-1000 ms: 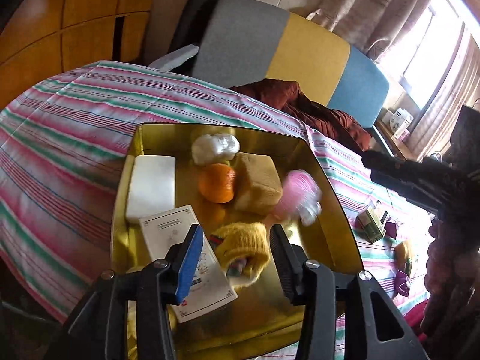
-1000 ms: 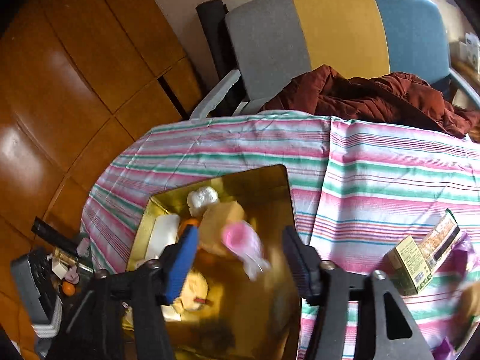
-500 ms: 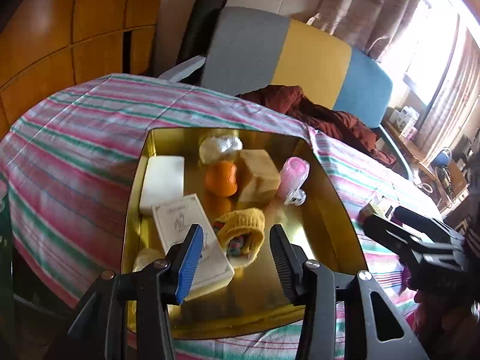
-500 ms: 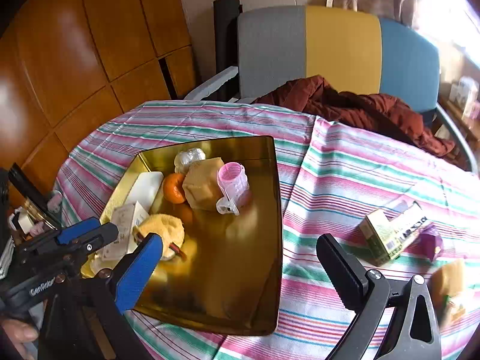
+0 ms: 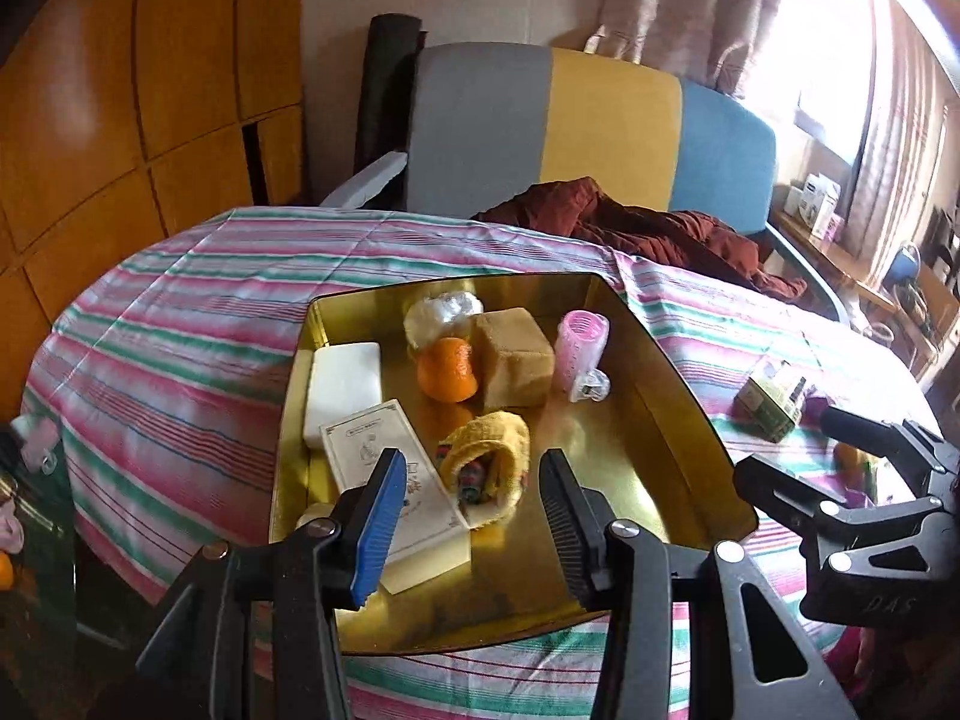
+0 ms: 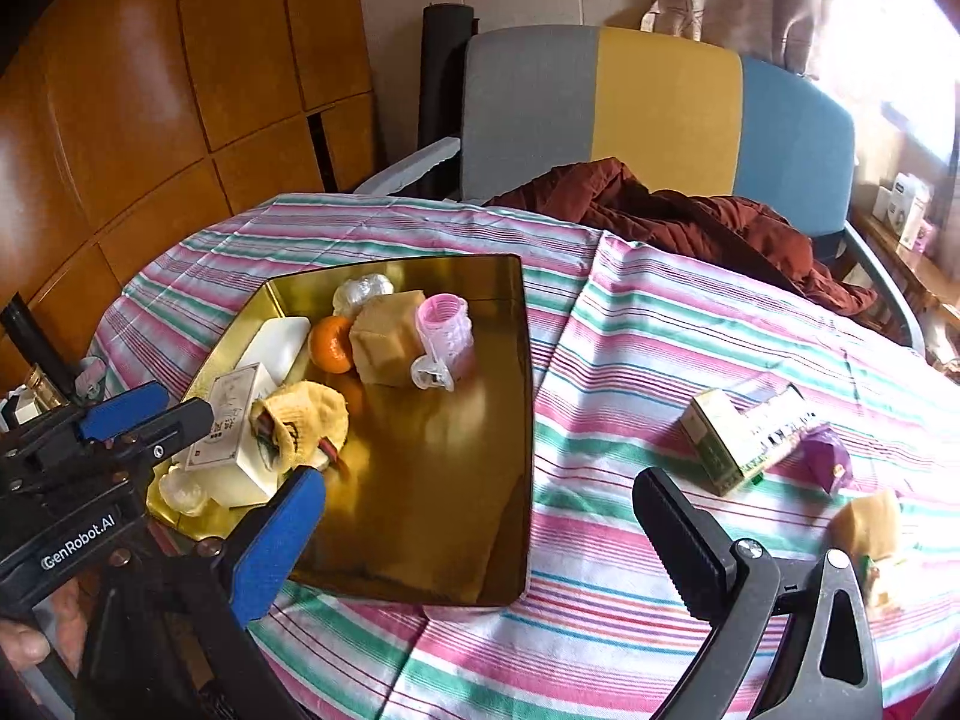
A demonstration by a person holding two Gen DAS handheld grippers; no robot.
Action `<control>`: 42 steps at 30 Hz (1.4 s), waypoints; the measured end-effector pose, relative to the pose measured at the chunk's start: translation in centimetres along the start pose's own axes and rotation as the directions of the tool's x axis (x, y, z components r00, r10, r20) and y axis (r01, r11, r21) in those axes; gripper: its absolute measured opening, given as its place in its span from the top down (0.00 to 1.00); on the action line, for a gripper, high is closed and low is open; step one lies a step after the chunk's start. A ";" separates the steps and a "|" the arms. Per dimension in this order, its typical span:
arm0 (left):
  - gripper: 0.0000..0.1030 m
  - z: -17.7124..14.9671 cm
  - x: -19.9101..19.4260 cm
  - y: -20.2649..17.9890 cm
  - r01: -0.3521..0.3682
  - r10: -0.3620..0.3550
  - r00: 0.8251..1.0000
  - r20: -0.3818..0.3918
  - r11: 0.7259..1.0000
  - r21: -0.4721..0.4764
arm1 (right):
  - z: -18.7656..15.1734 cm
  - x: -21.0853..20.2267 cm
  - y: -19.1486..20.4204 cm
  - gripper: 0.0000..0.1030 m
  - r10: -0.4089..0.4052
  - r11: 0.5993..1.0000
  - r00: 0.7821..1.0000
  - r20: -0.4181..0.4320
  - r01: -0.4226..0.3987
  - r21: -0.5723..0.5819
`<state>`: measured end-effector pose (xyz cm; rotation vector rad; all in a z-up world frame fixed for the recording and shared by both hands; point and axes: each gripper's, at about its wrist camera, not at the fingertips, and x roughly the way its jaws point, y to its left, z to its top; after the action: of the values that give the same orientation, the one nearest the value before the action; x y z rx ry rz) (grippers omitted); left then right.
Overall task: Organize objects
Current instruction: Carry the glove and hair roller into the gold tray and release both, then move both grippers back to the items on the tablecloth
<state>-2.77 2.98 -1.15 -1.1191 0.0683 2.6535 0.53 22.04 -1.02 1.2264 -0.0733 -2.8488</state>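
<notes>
Left tongs [image 5: 468, 504]: spread apart, empty, above the tray's near end. Small pale item at tray's near-left corner [image 6: 183, 495], partly hidden, unidentifiable. Gold tray [image 6: 516, 420] on striped table [image 6: 630, 360] holds: one white block [image 5: 345, 387], one printed box [image 5: 384, 468], one yellow knit piece [image 5: 489, 468], one orange [image 5: 447, 369], one tan block [image 5: 516, 357], one pink roller [image 5: 579, 354], one clear wrapped lump [image 5: 441, 312]. Right tongs [image 6: 480, 510]: wide apart, empty. Green carton [image 6: 738, 438] and purple packet [image 6: 828, 465] on the cloth. Yellowish item [image 6: 870, 525], blurred.
</notes>
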 end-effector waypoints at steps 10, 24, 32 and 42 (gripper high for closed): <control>0.55 -0.8 0.1 -2.3 0.067 -0.065 0.997 -0.044 0.996 0.054 | -1.1 -1.8 -3.0 0.00 -0.043 0.997 0.999 0.019 0.042 0.062; 0.55 -1.0 -0.2 -6.2 0.160 -0.149 0.986 -0.075 0.974 0.159 | -2.2 -4.8 -13.2 0.00 -0.191 0.952 0.982 0.007 0.183 0.245; 0.55 -1.2 0.3 -11.5 0.300 -0.270 0.952 -0.142 0.915 0.269 | -4.9 -9.0 -24.5 0.00 -0.353 0.809 0.935 -0.027 0.319 0.493; 0.55 -2.5 2.1 -21.5 0.507 -0.409 0.857 -0.314 0.779 0.369 | -9.9 -10.6 -32.3 0.00 -0.308 0.622 0.951 0.033 0.175 0.763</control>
<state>3.08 23.82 -3.21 -1.0899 0.3697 1.9378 14.42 54.56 -2.03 1.1204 -1.3382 -3.2522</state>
